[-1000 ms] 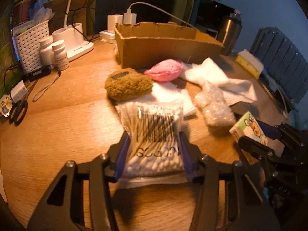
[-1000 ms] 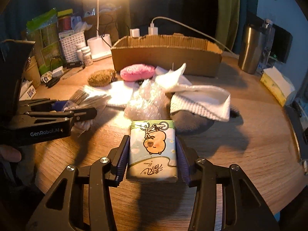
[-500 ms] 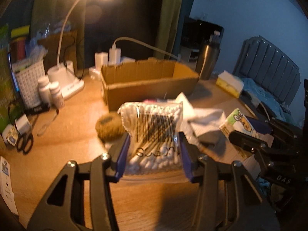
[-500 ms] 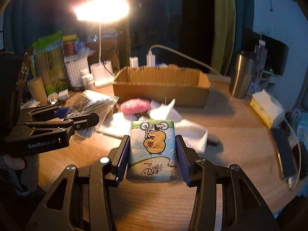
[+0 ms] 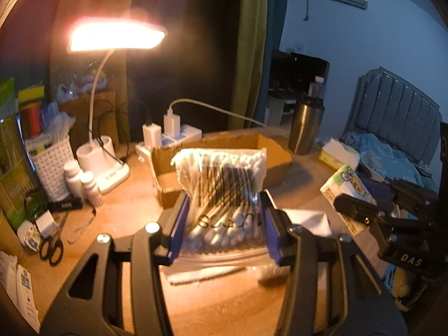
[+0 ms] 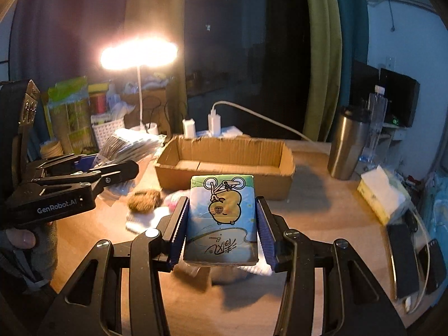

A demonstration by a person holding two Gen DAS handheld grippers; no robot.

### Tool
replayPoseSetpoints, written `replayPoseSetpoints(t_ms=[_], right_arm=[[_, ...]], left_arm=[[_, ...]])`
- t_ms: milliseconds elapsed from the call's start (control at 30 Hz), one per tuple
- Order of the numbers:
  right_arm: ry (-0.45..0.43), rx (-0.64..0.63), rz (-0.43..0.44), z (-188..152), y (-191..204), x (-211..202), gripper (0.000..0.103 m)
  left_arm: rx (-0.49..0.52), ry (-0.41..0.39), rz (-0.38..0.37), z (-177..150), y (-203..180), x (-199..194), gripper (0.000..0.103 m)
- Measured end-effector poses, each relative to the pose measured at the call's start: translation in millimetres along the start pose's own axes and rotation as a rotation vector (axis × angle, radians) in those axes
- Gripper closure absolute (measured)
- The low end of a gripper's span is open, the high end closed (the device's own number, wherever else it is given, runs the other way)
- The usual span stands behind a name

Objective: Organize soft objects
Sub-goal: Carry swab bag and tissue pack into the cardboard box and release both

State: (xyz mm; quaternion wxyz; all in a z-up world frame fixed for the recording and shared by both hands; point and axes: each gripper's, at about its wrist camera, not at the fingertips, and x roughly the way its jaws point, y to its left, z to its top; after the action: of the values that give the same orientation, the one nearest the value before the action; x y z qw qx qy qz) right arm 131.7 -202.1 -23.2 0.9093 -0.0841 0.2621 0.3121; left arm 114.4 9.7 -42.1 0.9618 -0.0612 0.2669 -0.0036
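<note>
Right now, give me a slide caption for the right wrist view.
Right tool grips a cartoon tissue pack above the table, facing an empty cardboard box.

Both wrist cams look forward along their own fingers, tilted down over the counter [image 5: 117, 196], close to whatever sits between the fingers. Left view faces the cardboard box [image 5: 277, 156] from its left end; right view faces its long side. Shared: box, desk lamp [image 6: 139, 56], steel tumbler [image 6: 347, 145]; each view catches the other gripper at its edge.
</note>
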Motion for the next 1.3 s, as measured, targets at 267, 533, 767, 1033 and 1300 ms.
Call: replayPoseSetpoints(t_ms=[267, 533, 767, 1033, 1300], right_arm=[[-0.040, -0.004, -0.014, 19, -22, 9, 0.054], [-0.077, -0.023, -0.041, 37, -38, 13, 0.054], [-0.104, -0.016, -0.063, 52, -52, 22, 0.054], [-0.143, -0.008, -0.075, 69, -69, 36, 0.054], [-0.173, -0.016, -0.059, 84, -81, 60, 0.054]], left_arm=[[0.006, -0.049, 0.022, 21, -4, 8, 0.054], [0.018, -0.096, 0.018, 42, -11, 18, 0.054], [-0.001, -0.143, 0.031, 62, -7, 27, 0.054], [-0.020, -0.156, 0.027, 74, -6, 45, 0.054], [-0.035, -0.165, 0.046, 82, -12, 72, 0.054]])
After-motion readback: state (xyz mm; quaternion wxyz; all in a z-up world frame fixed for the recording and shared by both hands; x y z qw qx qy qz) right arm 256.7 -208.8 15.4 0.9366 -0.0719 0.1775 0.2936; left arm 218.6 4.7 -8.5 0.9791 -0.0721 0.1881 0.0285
